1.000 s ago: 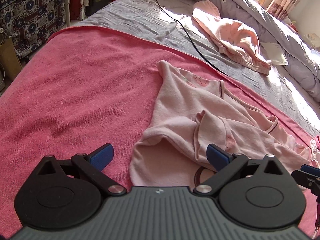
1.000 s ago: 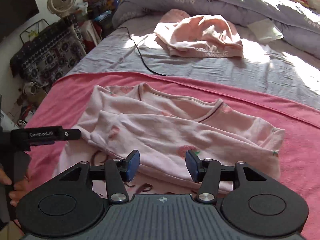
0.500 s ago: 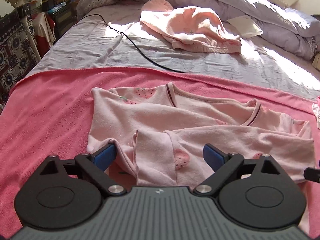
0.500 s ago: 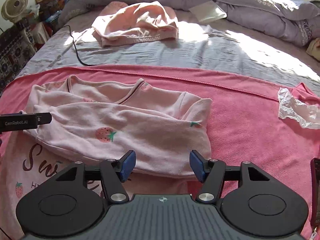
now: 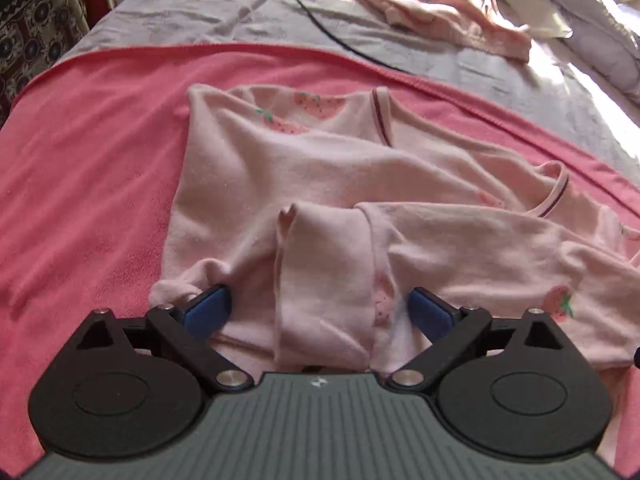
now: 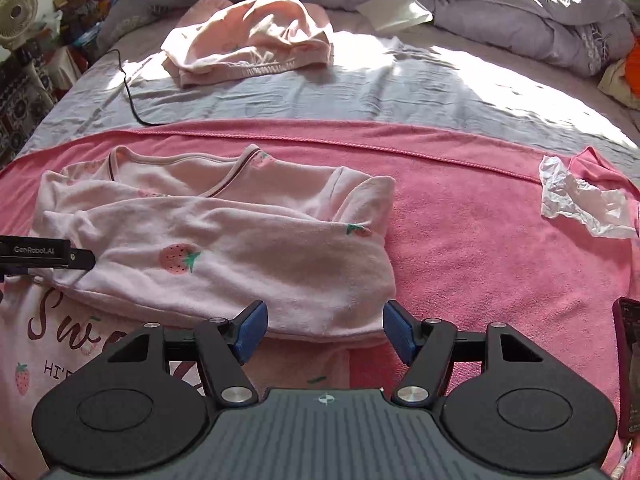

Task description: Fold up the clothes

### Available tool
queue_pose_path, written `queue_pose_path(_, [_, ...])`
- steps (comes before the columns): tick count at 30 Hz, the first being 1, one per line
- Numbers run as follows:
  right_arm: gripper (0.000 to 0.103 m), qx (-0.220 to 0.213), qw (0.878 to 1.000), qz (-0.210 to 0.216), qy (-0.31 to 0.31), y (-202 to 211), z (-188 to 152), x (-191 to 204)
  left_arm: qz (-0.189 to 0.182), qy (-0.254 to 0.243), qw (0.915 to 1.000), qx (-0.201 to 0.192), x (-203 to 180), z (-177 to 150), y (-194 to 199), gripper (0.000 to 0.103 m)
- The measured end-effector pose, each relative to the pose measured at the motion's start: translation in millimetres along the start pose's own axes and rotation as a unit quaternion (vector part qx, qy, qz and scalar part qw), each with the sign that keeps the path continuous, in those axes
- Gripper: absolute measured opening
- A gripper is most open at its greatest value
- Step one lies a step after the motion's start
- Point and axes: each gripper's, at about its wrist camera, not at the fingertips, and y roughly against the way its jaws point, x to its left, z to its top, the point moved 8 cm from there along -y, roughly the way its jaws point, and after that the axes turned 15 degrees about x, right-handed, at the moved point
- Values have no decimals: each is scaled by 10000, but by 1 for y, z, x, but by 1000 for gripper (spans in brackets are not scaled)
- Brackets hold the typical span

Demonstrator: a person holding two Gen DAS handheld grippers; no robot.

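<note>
A pale pink shirt point(image 5: 320, 168) with strawberry prints lies partly folded on a pink towel point(image 5: 92, 160). My left gripper point(image 5: 318, 300) hangs over the shirt's near left edge. Its jaws are opening, and a folded sleeve cuff point(image 5: 324, 272) lies between the blue pads, which do not press on it. In the right wrist view the shirt point(image 6: 224, 248) stretches leftwards. My right gripper point(image 6: 324, 316) is at its near right edge, jaws opening, the hem between the pads but not pinched. A finger point(image 6: 48, 252) of the left gripper shows at the left.
A second pink garment point(image 6: 248, 40) and a black cable point(image 6: 128, 96) lie on the grey sheet beyond the towel point(image 6: 460, 240). Crumpled white plastic point(image 6: 576, 200) sits at the towel's right end, with a phone point(image 6: 628, 368) at the right edge. A rolled grey duvet point(image 6: 520, 4) lines the back.
The left gripper has moved over the shirt's folded sleeve, which now lies between its pads. The right gripper has shifted to the shirt's right end and its jaws stand wider.
</note>
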Motion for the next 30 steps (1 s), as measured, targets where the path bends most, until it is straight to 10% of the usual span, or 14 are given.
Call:
queue_pose_path(8, [69,17,9999,-90,-68,-6,0,-12,653,-504,9959,-368,8,-19,36,96])
queue_pose_path(11, [70,44,9999,-108,-99,-9,-1,-15,402,-901,9905,-959,-12,-9,58,103])
queue_pose_path(15, [71,92,9998,-113,-130,-13,-3,-17,-14,-861,9947,-553,-28,7,36,102])
queue_pose_path(17, [72,104,9998,-113,-133,-13,-3,-17,-44,-428,9987,-279,-22,10,17,58])
queue_pose_path(20, [74,105,9998,-118,-139,-13,-2,-19,-201,-69,9992,-349,-16,8,13,46])
queue_pose_path(27, [75,116,9996,-97,-222,-14,-3,-21,-174,302,9991,-222,-11,10,8,73])
queue_pose_path(30, [75,59,9998,-130,-146,-12,-4,-18,-301,201,9976,-590,-21,15,24,25])
